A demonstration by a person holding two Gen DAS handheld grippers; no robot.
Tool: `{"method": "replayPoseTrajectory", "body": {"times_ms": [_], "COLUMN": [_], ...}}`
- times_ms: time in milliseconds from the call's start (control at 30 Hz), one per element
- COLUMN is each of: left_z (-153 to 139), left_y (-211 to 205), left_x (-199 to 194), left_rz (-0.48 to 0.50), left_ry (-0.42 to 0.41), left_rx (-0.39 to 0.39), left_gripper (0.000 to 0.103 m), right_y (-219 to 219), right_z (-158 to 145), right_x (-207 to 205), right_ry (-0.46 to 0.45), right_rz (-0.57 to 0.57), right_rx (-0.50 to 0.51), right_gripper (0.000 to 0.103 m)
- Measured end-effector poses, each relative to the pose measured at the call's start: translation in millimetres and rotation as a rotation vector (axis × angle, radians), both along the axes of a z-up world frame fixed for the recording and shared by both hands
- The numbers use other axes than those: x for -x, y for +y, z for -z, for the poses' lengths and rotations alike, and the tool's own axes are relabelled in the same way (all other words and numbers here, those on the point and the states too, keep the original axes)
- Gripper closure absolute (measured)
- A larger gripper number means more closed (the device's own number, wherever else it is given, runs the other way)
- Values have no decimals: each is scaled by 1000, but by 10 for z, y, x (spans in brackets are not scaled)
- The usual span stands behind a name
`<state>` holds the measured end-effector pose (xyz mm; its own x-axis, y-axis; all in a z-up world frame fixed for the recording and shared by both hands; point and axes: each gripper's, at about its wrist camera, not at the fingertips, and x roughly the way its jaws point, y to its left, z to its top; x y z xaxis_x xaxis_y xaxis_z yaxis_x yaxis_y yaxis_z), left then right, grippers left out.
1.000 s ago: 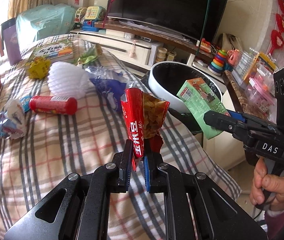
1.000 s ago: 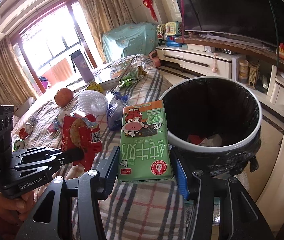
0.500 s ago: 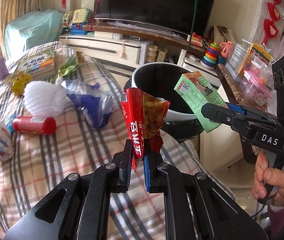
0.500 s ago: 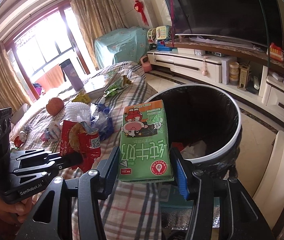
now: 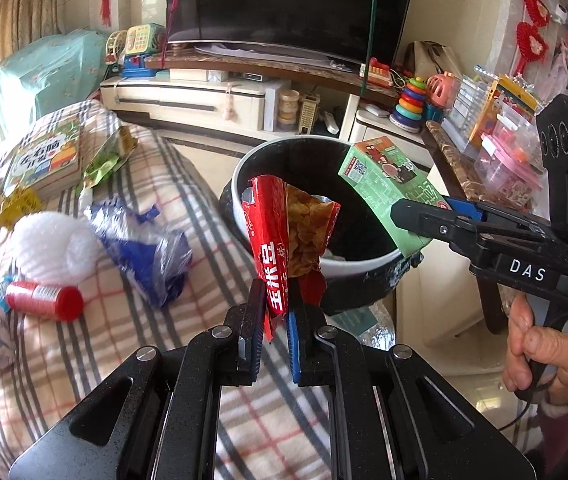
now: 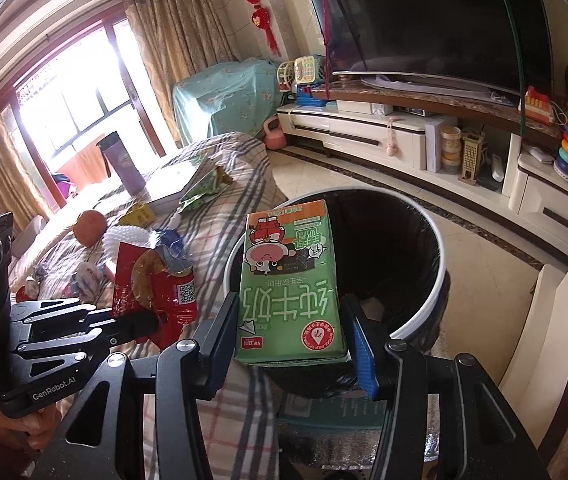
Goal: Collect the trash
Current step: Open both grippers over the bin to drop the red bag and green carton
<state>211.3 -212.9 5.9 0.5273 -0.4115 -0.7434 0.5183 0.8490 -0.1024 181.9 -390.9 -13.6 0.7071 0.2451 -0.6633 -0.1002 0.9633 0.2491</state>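
Observation:
My left gripper (image 5: 276, 312) is shut on a red snack wrapper (image 5: 284, 232) and holds it upright at the near rim of the white trash bin with a black liner (image 5: 244, 168). My right gripper (image 6: 290, 336) is shut on a green milk carton (image 6: 290, 280) and holds it over the bin (image 6: 440, 264). The right gripper with the carton (image 5: 384, 184) also shows in the left wrist view, at the bin's right rim. The left gripper (image 6: 136, 320) with the wrapper (image 6: 152, 280) shows in the right wrist view, left of the bin. Some trash lies in the bin's bottom.
On the plaid bed (image 5: 84, 352) lie a blue plastic bag (image 5: 144, 248), a white foam net (image 5: 52, 244), a red can (image 5: 40, 296), a green wrapper (image 5: 104, 156), a book (image 5: 44, 160) and an orange fruit (image 6: 90, 226). A TV stand (image 5: 204, 100) runs behind.
Both grippers have moved toward the bin with their loads. The bin now sits closer and more central in both views. Both grips are unchanged.

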Motion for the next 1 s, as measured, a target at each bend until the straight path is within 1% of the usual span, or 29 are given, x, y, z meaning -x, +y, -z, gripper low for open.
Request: {"method": "replayPoseTrajectory", "body": {"times_ms": [433,1000], "left_z": [-83,-14], "left_y": [-234,-453], "left_x": [-299,-523], "left_rz": [21,39], "left_ry": [-3,18], "left_rx": [-35,-68], "left_gripper": [94,94], "right_y": [-220,-341], "right_z": [23,121], "right_x": [-222,-429], "right_ry": [29,70], "right_rz": [27,32], "right_rx": [19,28], "right_gripper": [52,52]}}
